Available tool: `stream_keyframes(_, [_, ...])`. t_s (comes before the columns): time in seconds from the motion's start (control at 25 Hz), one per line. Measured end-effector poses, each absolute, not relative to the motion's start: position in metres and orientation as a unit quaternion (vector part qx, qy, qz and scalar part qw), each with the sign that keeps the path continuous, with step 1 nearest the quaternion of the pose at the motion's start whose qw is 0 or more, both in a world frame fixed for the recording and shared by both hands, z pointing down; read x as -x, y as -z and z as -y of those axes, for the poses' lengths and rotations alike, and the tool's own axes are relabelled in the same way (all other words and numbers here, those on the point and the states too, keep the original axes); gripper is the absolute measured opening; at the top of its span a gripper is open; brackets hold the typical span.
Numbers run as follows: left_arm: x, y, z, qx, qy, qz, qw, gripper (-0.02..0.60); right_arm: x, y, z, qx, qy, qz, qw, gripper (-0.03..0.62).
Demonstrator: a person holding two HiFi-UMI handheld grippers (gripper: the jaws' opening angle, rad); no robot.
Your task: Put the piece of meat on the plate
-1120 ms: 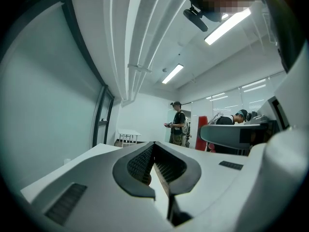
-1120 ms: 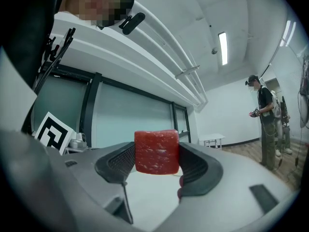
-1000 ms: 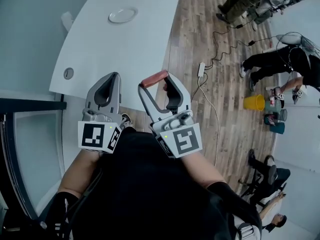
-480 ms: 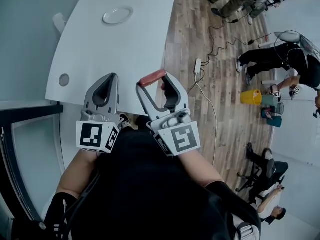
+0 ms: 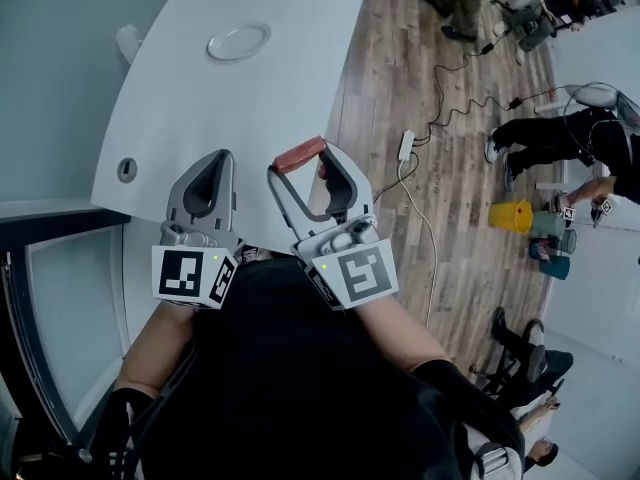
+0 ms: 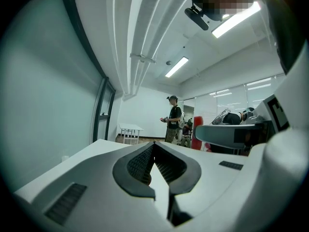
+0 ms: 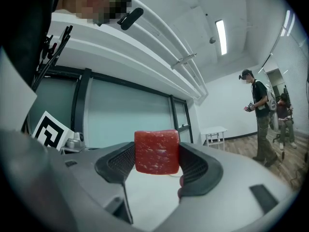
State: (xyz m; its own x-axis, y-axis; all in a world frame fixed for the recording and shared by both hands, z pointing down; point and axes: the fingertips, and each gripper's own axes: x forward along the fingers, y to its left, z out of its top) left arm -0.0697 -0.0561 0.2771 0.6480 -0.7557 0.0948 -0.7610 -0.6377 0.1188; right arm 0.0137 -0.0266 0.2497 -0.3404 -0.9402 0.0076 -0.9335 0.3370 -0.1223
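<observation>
Holding the piece of meat (image 7: 156,151) clamped in the right gripper (image 5: 305,168) for carrying to the plate (image 5: 238,41) at 11 o'clock, with the left gripper (image 5: 215,163) closed on nothing, likely idle.

The worktop (image 5: 250,108) looked smooth, matt white; the floor (image 5: 380,68) was grainy wooden planking; the piece of meat (image 7: 156,151) seemed rubbery.

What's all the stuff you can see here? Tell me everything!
table: one, white, ahead of the person
plate: one, white, on the table's far end
piece of meat: one, red, in the right hand-held gripper's jaws
bucket: one, yellow, on the floor, right
power strip: one, white, on the floor beside the table
other people: a few, dark clothes, far right
left hand-held gripper: one, grey, shut, empty
right hand-held gripper: one, grey, shut on the piece of meat
</observation>
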Motion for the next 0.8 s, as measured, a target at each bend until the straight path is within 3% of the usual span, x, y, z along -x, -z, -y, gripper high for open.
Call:
stream_keyframes(0.32, [0.035, -0.280, 0.109, -0.885, -0.030, 0.460, 0.057, 0.003, -0.051, -0.265, 0.086, 0.530, 0.060, -0.845, 0.024, 0.284])
stream_keyframes(0.8, [0.053, -0.290, 0.126, -0.860, -0.065, 0.501, 0.070, 0.003, -0.055, -0.281, 0.125, 0.511, 0.089, -0.855, 0.016, 0.282])
